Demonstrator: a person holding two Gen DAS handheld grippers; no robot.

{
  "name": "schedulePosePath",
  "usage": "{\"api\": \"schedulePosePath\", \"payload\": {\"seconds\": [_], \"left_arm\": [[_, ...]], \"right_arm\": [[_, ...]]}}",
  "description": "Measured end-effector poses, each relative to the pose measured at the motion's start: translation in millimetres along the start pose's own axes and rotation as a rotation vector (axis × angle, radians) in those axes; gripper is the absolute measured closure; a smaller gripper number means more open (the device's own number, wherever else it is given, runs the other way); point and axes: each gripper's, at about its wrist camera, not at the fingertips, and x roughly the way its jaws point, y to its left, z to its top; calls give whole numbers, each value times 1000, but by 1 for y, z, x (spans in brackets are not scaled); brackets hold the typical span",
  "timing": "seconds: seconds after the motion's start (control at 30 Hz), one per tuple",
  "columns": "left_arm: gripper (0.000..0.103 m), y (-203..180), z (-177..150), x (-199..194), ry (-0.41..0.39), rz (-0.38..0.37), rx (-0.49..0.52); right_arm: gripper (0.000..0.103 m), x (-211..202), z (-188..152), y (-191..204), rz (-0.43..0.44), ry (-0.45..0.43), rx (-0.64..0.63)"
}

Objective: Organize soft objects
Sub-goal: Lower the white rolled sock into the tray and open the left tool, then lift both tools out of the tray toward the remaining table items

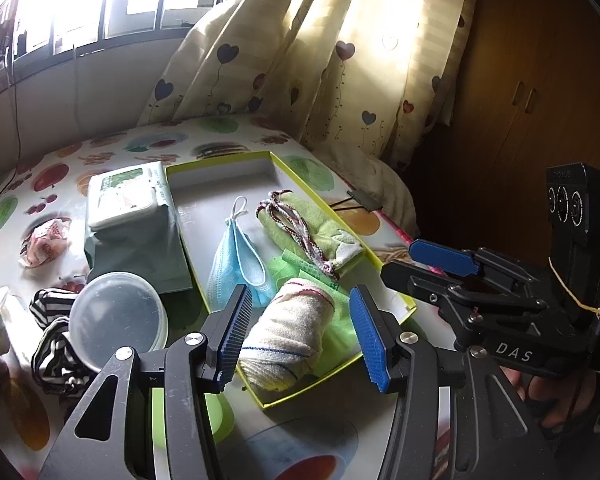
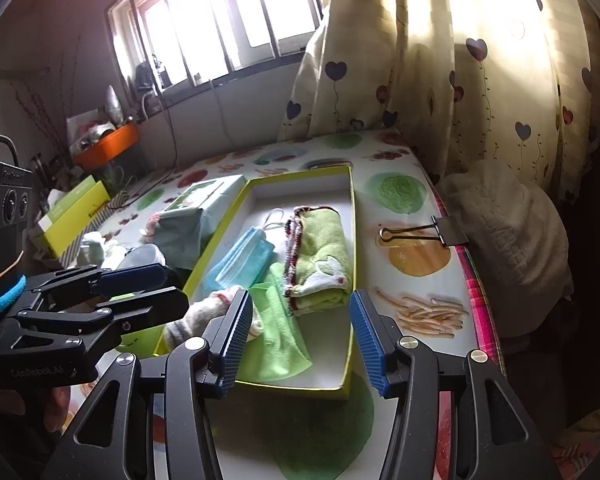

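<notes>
Clearly, "DAS" marks the right tongs (image 1: 444, 258); "GenRobot.AI" marks the left tongs (image 2: 148, 284).

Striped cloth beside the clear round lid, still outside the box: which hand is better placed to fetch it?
Left, probably. The striped cloth lies just left of the open left gripper, on that gripper's side of the box. The right gripper hovers over the box's opposite end.

At frame centre, a yellow-rimmed box (image 1: 396, 300) holds a rolled cloth (image 1: 288, 336), blue mask (image 1: 236, 264), green towel (image 1: 316, 232) and braided cord (image 1: 296, 228). The left gripper (image 1: 300, 328) stands open at the bottom, its 2 pads flanking the cloth. A wipes pack (image 1: 128, 200) lies left of the box. The right gripper (image 1: 452, 264) shows at the right.
</notes>
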Motion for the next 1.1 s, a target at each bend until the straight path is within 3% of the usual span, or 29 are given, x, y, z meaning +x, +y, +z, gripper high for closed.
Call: {"api": "schedulePosePath", "payload": {"seconds": [0.3, 0.77, 1.1], "left_arm": [[51, 12, -8, -34, -66, 25, -44], [51, 47, -23, -71, -103, 72, -97], [51, 70, -37, -86, -111, 94, -156]], "right_arm": [[53, -11, 2, 33, 31, -1, -62], [53, -7, 16, 88, 86, 13, -155], [47, 5, 15, 106, 124, 52, -176]]}}
